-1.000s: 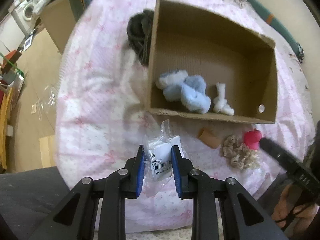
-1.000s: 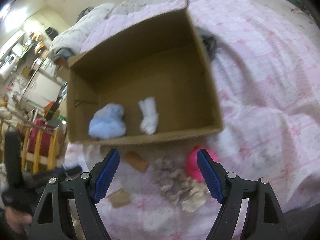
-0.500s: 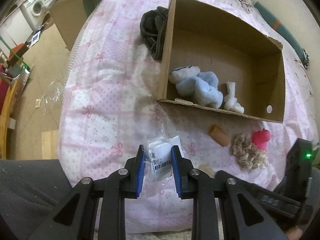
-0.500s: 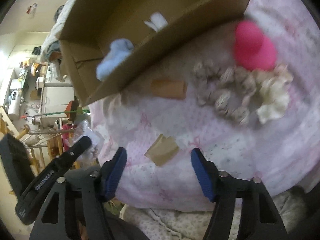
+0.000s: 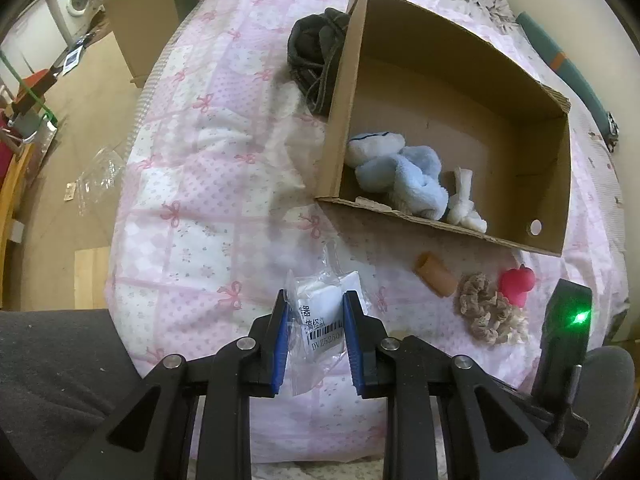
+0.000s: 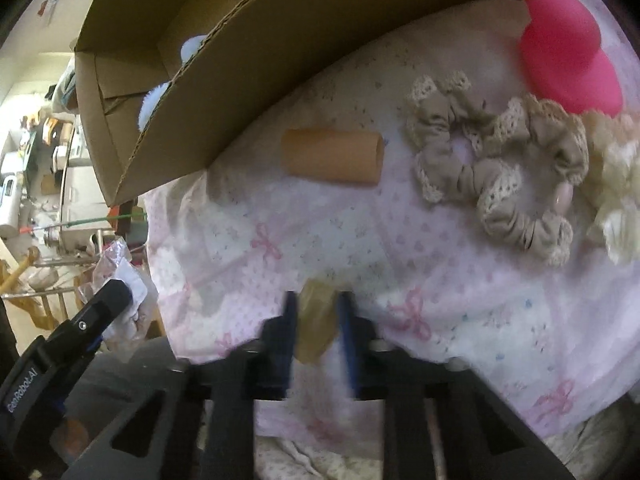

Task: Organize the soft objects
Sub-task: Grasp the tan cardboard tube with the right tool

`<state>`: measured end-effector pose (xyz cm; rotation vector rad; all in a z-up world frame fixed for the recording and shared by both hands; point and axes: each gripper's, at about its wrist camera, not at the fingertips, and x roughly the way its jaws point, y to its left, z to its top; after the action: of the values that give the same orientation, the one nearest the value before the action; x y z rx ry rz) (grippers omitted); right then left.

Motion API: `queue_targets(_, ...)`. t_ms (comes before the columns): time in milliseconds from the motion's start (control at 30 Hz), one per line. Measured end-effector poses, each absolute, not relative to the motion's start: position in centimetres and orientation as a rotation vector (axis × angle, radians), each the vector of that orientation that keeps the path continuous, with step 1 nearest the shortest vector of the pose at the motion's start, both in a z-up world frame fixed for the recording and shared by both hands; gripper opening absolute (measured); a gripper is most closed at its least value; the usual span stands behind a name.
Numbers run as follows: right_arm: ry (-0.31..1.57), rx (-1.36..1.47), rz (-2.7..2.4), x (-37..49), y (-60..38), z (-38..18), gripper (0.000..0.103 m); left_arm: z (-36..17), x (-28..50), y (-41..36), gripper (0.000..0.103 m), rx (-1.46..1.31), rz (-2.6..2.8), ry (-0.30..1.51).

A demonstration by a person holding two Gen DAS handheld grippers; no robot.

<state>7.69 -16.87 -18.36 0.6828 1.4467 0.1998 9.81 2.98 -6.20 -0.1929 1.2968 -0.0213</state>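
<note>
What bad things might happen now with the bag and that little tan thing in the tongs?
1. The left tongs pinch only the lower part of the slippery plastic bag; it might slide out before it reaches the box.
2. The right tongs look closed on just the edge of the tan piece, and that view is blurred, so it may drop.
3. The two tongs are close together and might bump.
</note>
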Motion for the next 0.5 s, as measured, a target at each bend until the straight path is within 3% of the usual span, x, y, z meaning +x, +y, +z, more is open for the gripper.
queue_targets(500, 1.304, 0.571, 0.289, 7.8, -18.1, -11.5, 0.008, -6.7, 9.9, 2.8, 0.023, -0.184, -0.02, 1.312)
